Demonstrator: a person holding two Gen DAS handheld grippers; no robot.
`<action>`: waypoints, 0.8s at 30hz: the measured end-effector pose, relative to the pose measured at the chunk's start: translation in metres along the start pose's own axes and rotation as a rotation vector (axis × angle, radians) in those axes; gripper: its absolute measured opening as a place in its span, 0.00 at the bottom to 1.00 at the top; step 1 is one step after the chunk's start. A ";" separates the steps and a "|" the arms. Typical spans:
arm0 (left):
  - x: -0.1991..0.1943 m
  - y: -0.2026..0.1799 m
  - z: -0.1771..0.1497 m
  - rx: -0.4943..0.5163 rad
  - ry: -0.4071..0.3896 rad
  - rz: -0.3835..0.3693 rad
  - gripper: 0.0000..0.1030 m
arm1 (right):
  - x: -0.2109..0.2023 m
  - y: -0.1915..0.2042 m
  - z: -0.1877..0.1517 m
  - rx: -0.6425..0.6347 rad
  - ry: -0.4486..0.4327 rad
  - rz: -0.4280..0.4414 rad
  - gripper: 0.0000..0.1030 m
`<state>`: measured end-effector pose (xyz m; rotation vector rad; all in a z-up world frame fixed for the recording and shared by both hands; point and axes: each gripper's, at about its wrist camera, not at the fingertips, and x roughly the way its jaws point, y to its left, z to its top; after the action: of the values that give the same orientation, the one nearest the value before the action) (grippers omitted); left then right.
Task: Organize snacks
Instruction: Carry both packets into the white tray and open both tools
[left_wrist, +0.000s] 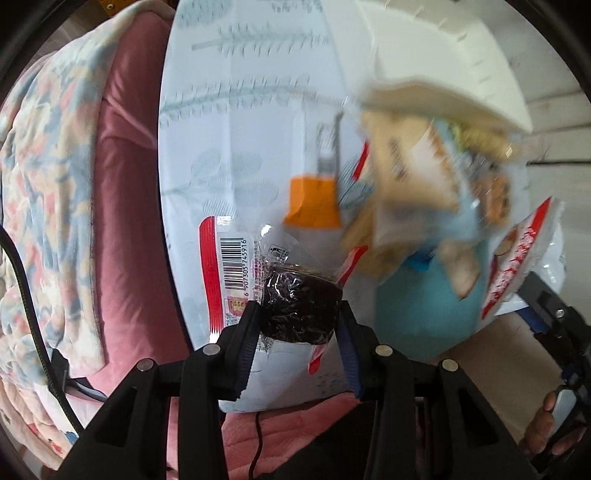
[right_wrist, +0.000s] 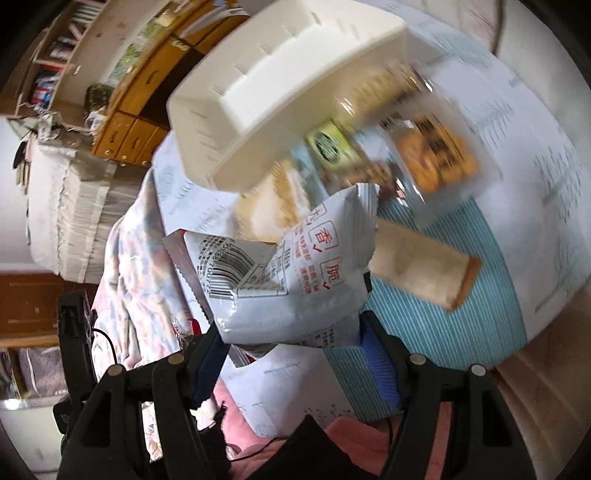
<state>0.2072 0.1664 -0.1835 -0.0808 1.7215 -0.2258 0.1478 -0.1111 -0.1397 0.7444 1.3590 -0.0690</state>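
In the left wrist view my left gripper (left_wrist: 299, 321) is shut on a dark round snack (left_wrist: 301, 306) in a clear wrapper with a barcode and red edges, and holds it above the white leaf-print cloth (left_wrist: 240, 110). The right wrist view shows my right gripper (right_wrist: 291, 339) shut on a white snack bag (right_wrist: 288, 280) with a barcode and red characters. That bag (left_wrist: 517, 258) and its gripper also show at the left view's right edge. A white slotted basket (right_wrist: 288, 92) sits beyond, with several blurred snack packs (right_wrist: 436, 155) at its mouth.
A beige packet (right_wrist: 421, 269) lies on a blue striped mat (right_wrist: 461, 332). An orange item (left_wrist: 314, 203) rests on the cloth. A floral quilt (left_wrist: 44, 184) and pink blanket (left_wrist: 125, 184) lie to the left. Wooden drawers (right_wrist: 147, 92) stand behind the basket.
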 end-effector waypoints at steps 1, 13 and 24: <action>-0.011 -0.007 0.006 -0.008 -0.013 -0.016 0.38 | -0.003 0.004 0.007 -0.018 -0.001 0.004 0.68; -0.086 -0.068 0.061 -0.045 -0.221 -0.067 0.38 | -0.040 0.025 0.085 -0.164 -0.047 0.040 0.68; -0.099 -0.126 0.107 -0.014 -0.383 -0.108 0.39 | -0.052 0.019 0.151 -0.243 -0.138 0.053 0.69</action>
<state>0.3189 0.0502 -0.0783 -0.2142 1.3386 -0.2600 0.2725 -0.1938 -0.0809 0.5598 1.1898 0.0845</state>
